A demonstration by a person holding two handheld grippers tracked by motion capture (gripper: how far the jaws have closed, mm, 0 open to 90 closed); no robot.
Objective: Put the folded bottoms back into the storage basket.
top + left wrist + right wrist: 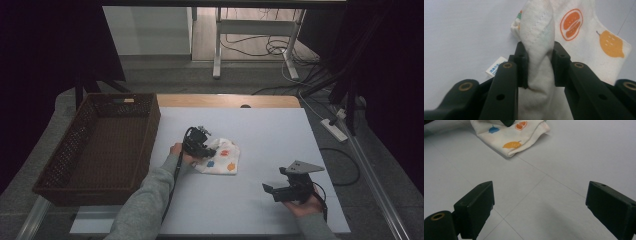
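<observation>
The right gripper [281, 192], jaws spread and empty, hovers at the table's [270, 125] near right. Farther left, the left gripper [537, 53] pinches a fruit-print cloth [584, 37] beside a wicker basket [75, 150].

A table [270, 125] covered by a pale sheet fills the middle of the high view, a strip of bare wood showing along its far edge. On it, at centre frame, lies a crumpled white cloth [220, 157] printed with fruit — orange, blue, yellow. A dark wicker basket [75, 140] sits at the left, overhanging the table's left edge.
</observation>
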